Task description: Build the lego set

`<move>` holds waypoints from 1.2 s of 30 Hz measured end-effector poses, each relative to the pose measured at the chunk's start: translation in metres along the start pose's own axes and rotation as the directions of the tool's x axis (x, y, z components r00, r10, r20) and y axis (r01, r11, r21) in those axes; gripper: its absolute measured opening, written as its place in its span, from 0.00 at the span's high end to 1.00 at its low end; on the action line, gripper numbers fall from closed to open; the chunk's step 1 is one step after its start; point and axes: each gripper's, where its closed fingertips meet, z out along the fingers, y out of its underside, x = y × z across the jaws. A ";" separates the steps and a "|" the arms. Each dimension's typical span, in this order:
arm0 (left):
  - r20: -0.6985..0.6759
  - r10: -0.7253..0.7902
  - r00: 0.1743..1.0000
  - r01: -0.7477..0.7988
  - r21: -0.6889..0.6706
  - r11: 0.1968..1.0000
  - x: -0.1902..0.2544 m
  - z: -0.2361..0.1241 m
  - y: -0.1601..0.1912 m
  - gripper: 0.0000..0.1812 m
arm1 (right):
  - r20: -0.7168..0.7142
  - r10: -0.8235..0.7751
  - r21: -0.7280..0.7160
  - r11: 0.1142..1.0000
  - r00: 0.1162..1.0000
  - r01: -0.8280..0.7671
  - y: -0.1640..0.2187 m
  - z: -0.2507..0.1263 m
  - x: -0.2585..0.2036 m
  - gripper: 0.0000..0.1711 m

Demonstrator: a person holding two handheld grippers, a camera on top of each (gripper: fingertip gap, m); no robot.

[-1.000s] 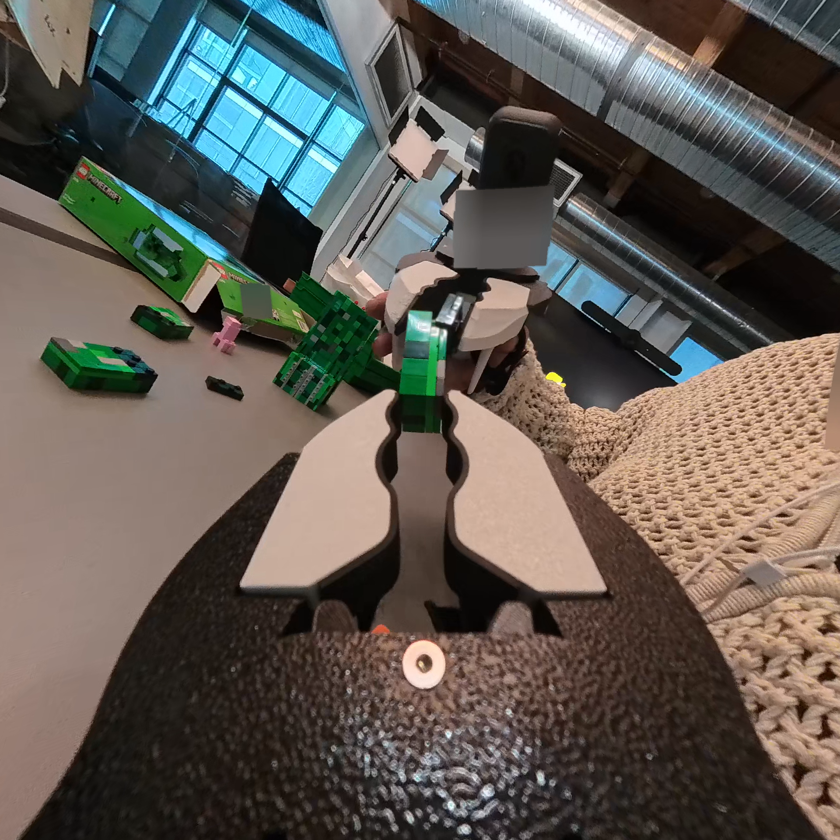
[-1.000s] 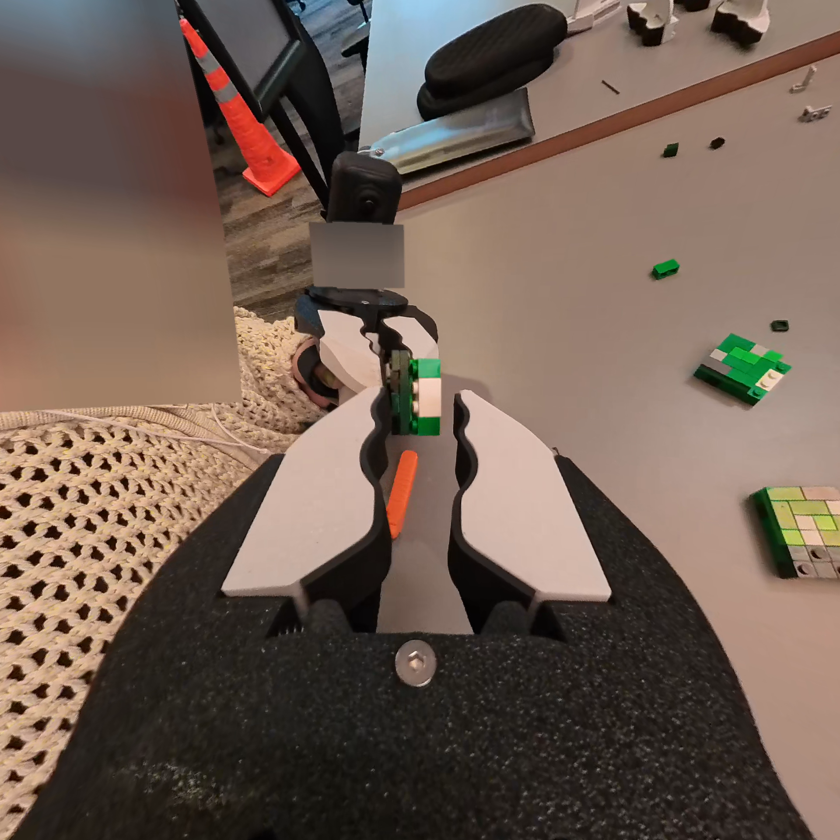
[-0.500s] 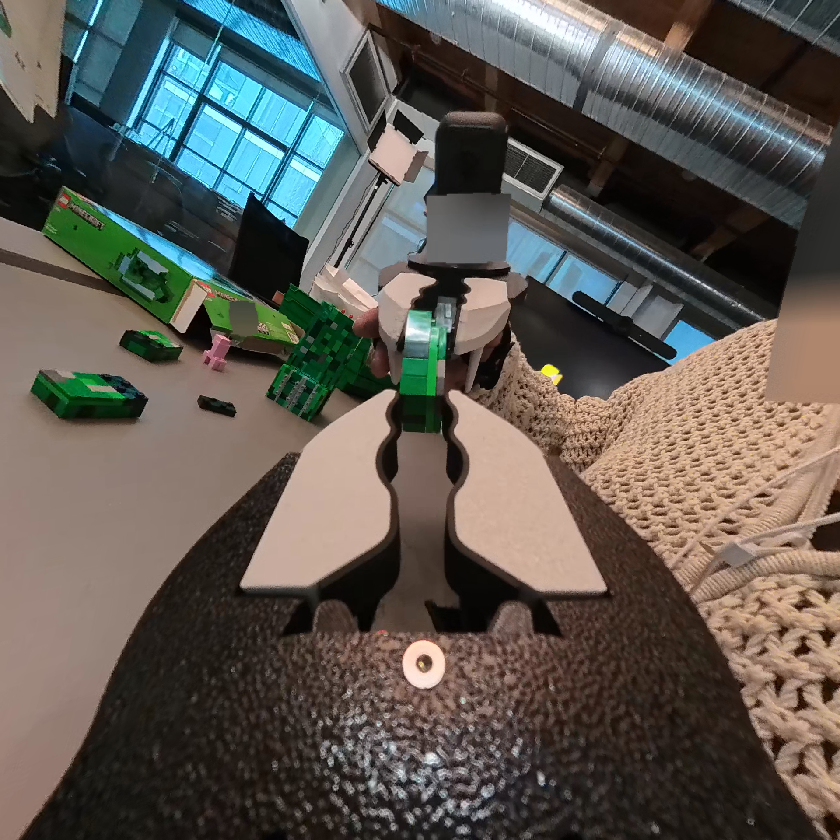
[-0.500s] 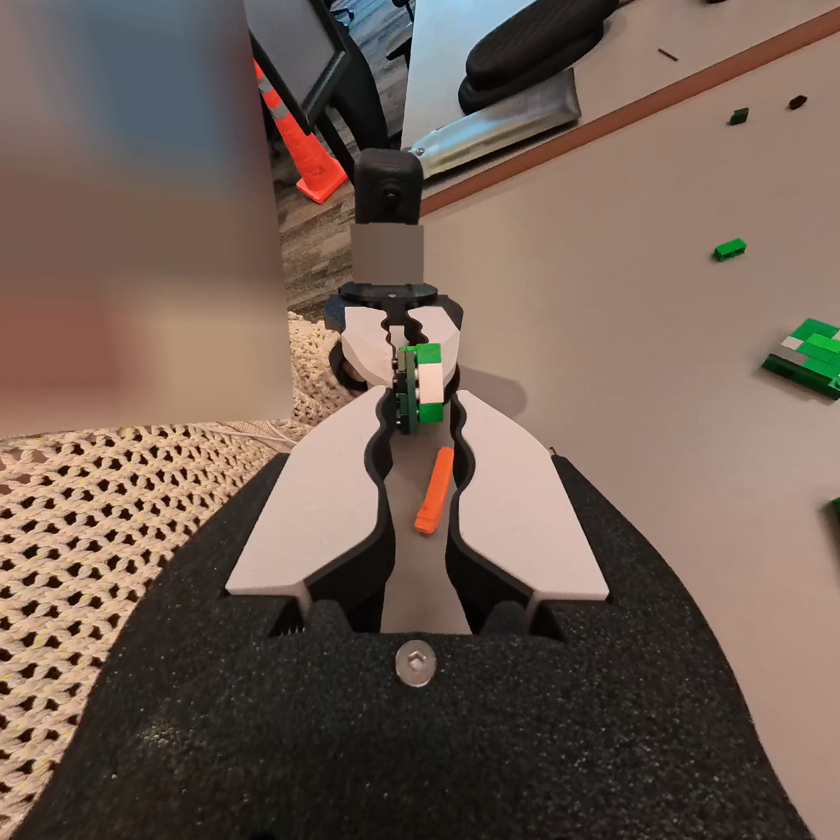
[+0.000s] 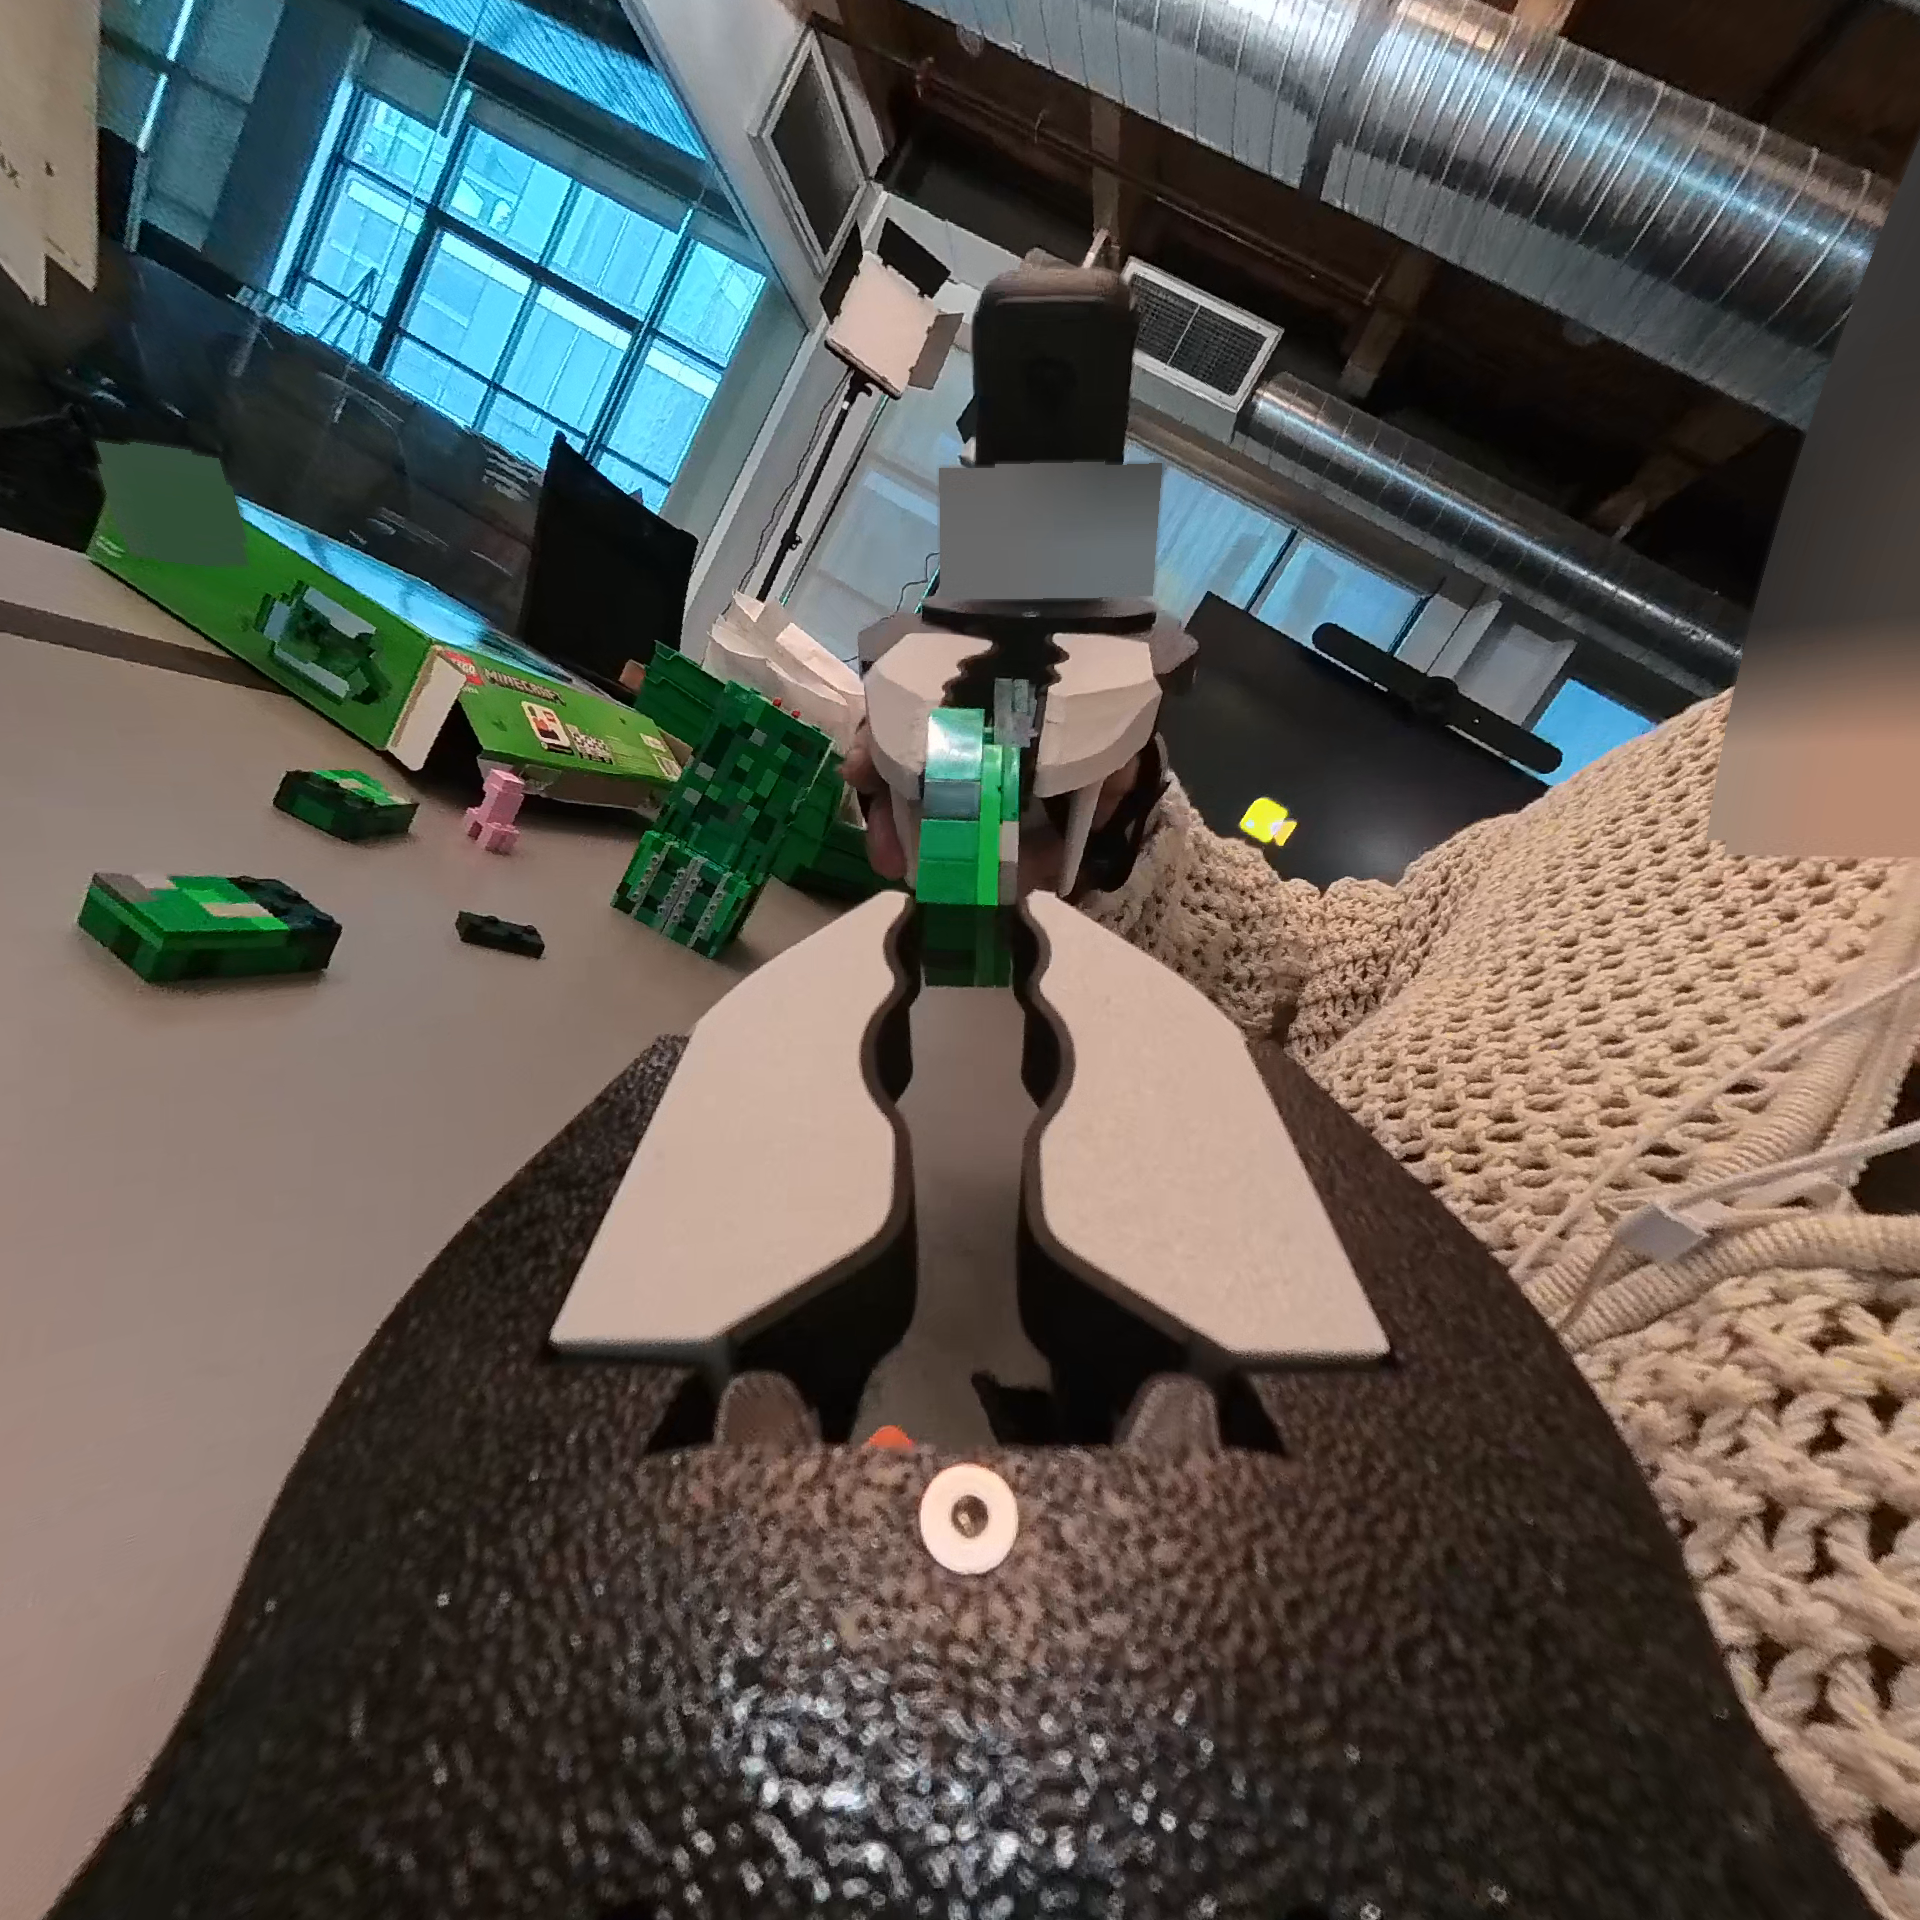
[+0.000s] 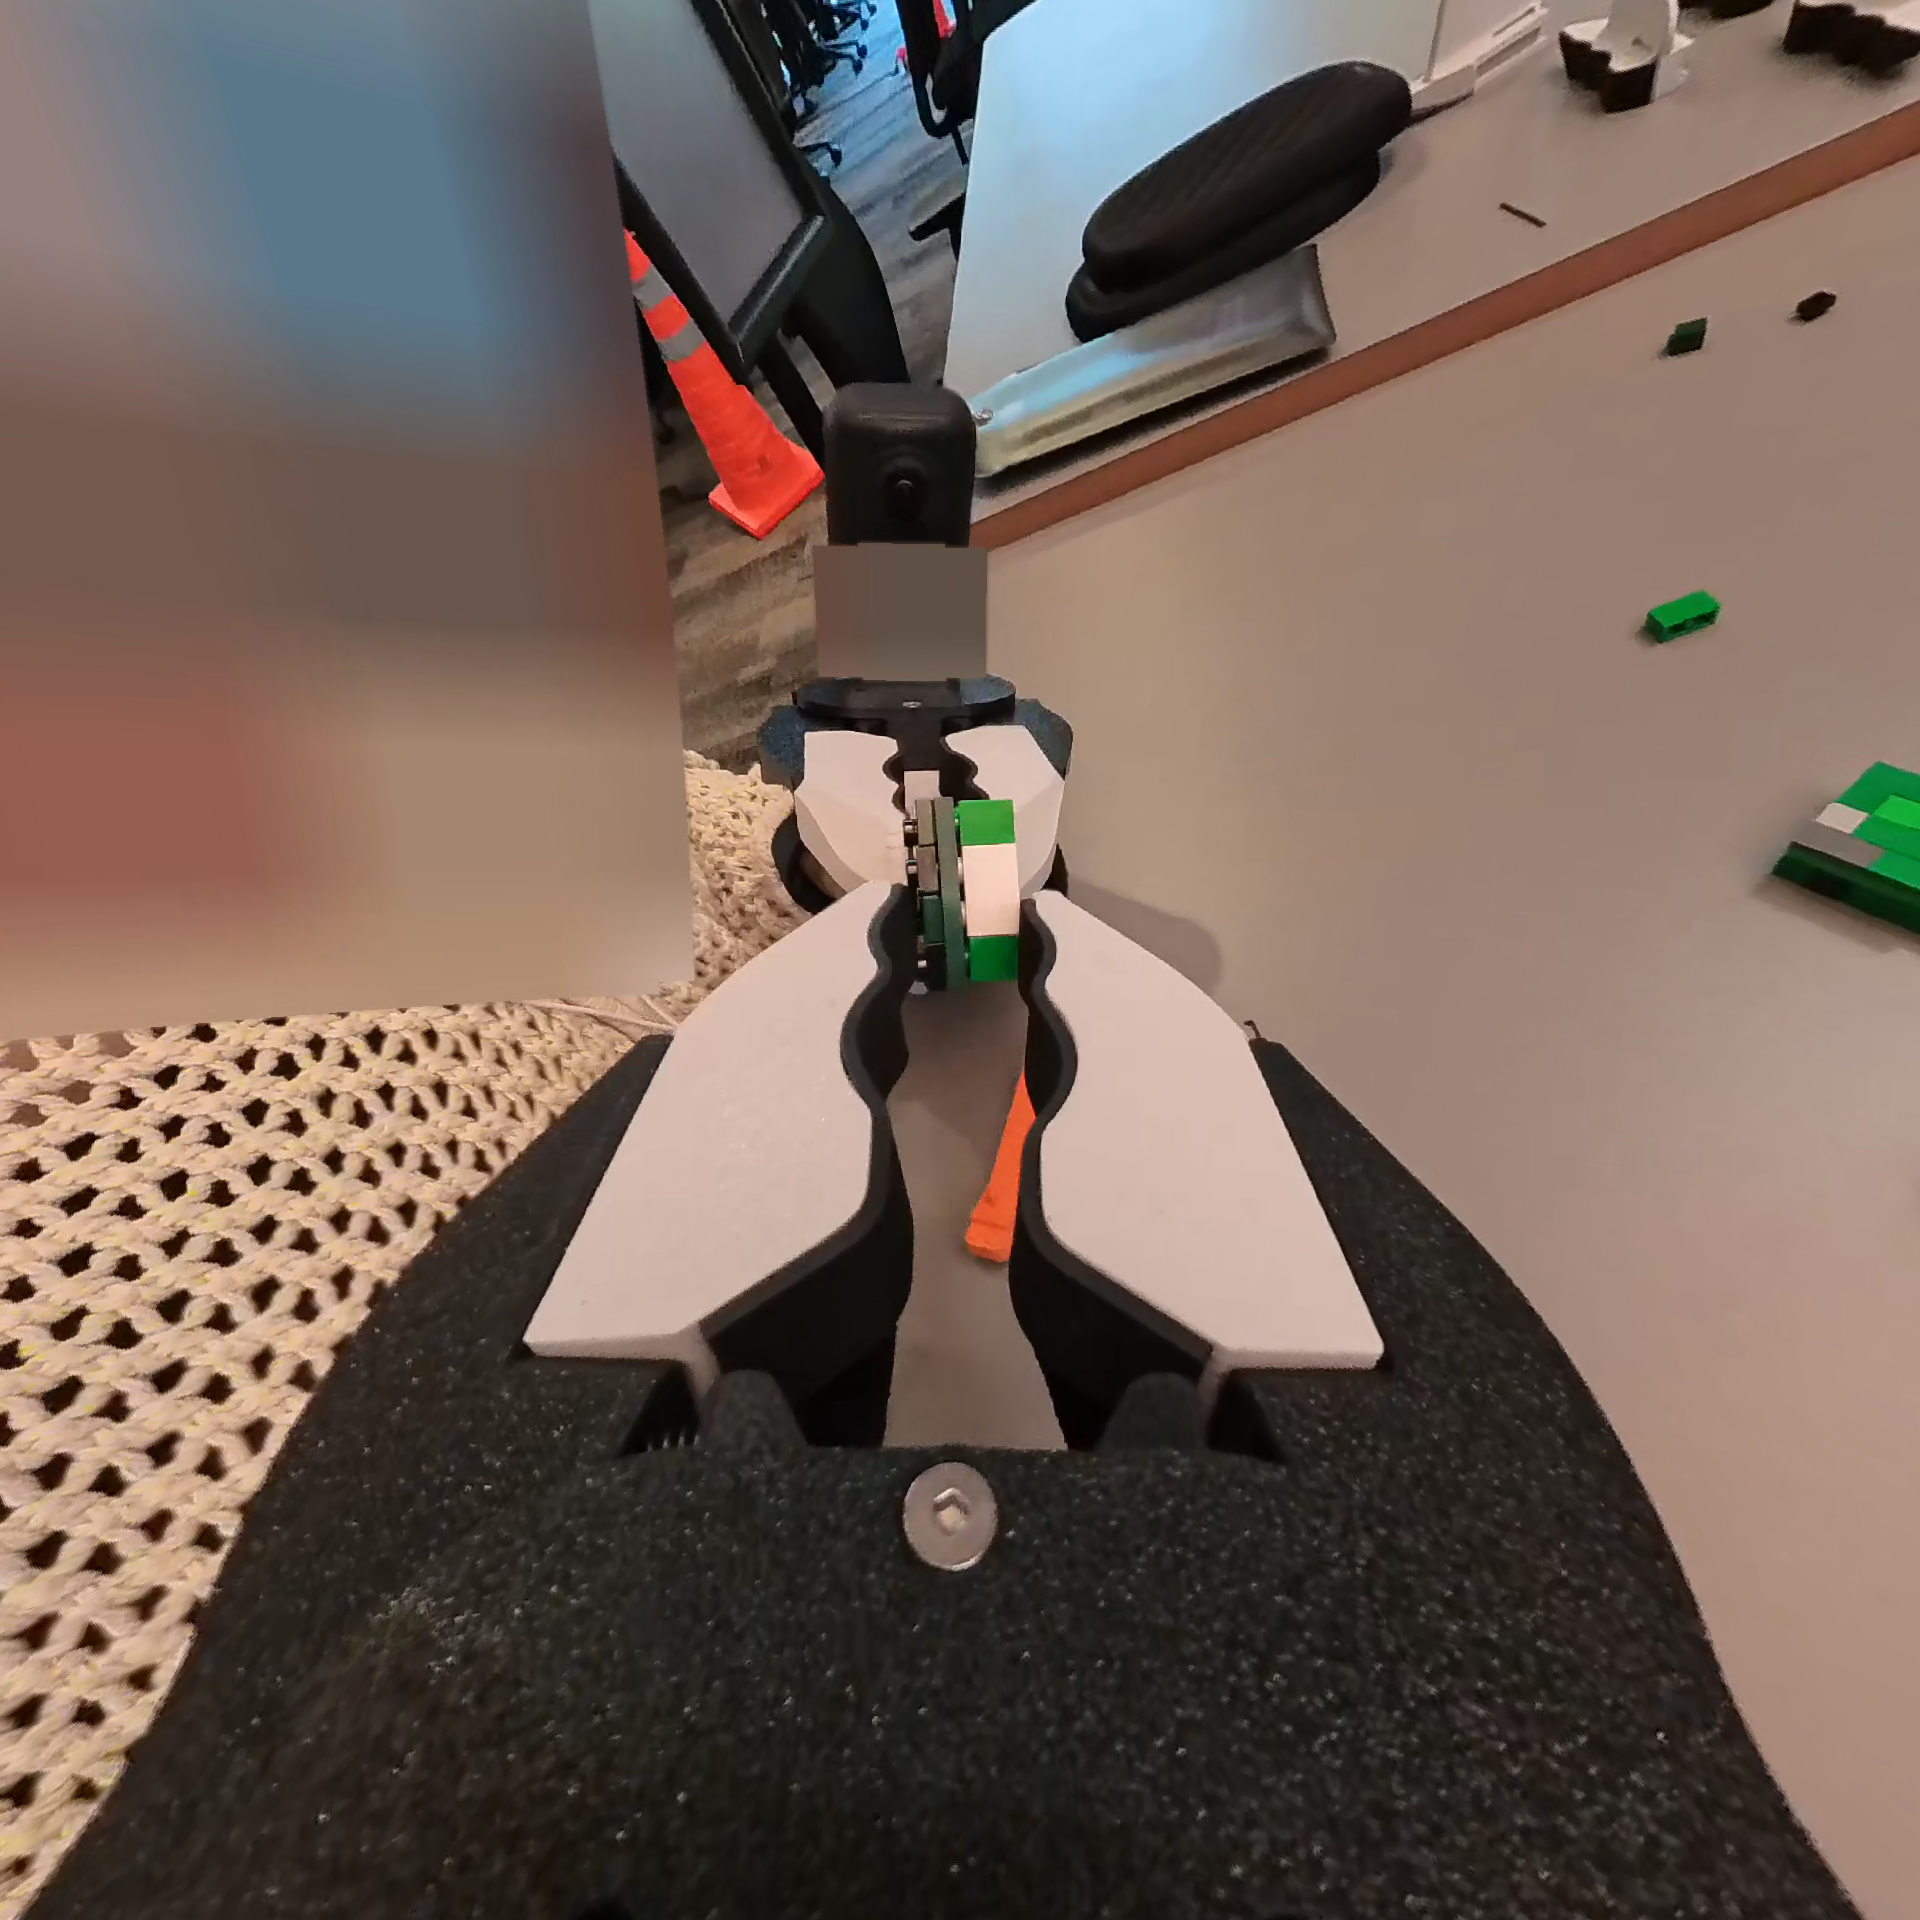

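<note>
A small lego assembly [image 5: 961,831] of green, white and grey bricks hangs in the air between my two grippers, which face each other tip to tip. My left gripper [image 5: 964,935] is shut on its lower green end. My right gripper [image 6: 961,935] has its fingers closed against the near end of the same assembly [image 6: 982,883], with studs on a dark green plate facing left. Each gripper shows beyond the assembly in the other's view: the right one in the left wrist view [image 5: 1003,717], the left one in the right wrist view [image 6: 925,800].
On the grey table [image 6: 1455,935] lie an orange brick separator [image 6: 1003,1184], a loose green brick [image 6: 1681,615] and a flat green build [image 6: 1860,842]. The left wrist view shows a green set box [image 5: 312,634], a blocky green figure [image 5: 743,810], a pink figure [image 5: 499,810] and two flat green builds [image 5: 203,925]. A knit sleeve [image 5: 1558,1039] lies close by. The grippers are tip to tip, or close to it. The flat green build [image 6: 1860,842] is about 25 cm from both grippers' fingertips.
The right gripper's fingers have narrowed onto the assembly and the two grippers have come closer together. The views have shifted, so the orange separator now sits under the right finger.
</note>
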 end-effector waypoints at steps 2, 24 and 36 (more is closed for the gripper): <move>0.001 0.009 1.000 -0.008 -0.008 1.000 0.000 0.000 0.000 0.91 | 0.001 0.008 0.013 1.000 1.000 -0.008 0.000 -0.001 0.000 0.89; -0.002 0.022 1.000 -0.022 -0.005 1.000 0.002 0.003 0.000 0.91 | 0.016 -0.023 0.141 0.990 1.000 0.020 -0.001 -0.004 -0.001 0.89; -0.008 0.038 0.999 -0.038 -0.017 0.999 0.004 0.004 0.002 0.91 | 0.037 -0.038 0.126 0.992 0.999 0.033 0.002 0.004 -0.006 0.85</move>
